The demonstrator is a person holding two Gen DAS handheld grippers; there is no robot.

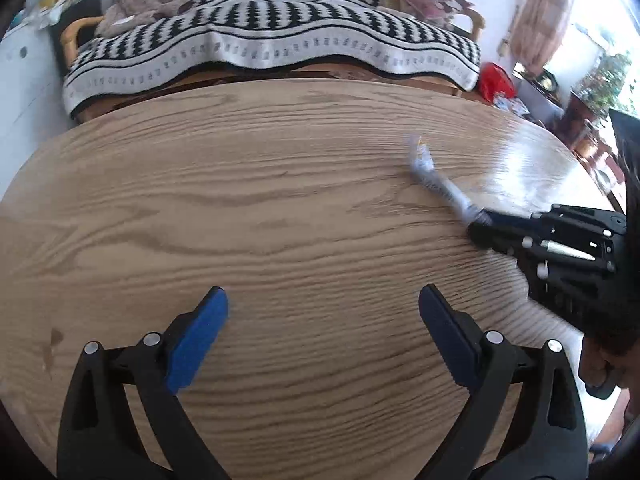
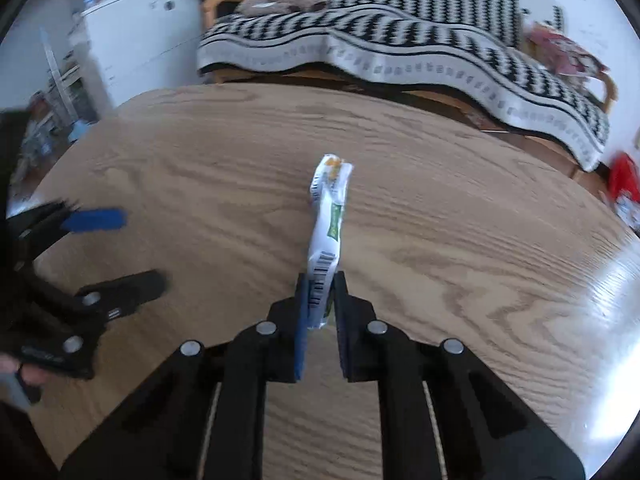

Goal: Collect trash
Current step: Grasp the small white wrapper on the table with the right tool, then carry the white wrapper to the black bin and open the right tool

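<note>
Right gripper (image 2: 320, 304) was clamped on the wrapper's (image 2: 326, 220) barcode end, centre frame; the rest stuck out over the table (image 2: 460, 220). Left gripper (image 1: 324, 336) gaped, nothing between its pads, lower frame. Striped blanket (image 2: 400, 40) lay beyond the table.

One white snack wrapper (image 2: 328, 224) stands pinched between the pads of the right gripper (image 2: 321, 300), and it is the only piece of trash on the one wooden table (image 2: 460, 216). There are two grippers in all, the left gripper (image 1: 323, 332) spread wide with nothing between its two blue pads (image 1: 198, 344). Beyond the tongs lie one black-and-white patterned blanket (image 1: 280, 36) and one red bag (image 1: 496, 80), the bag off to their right.
</note>
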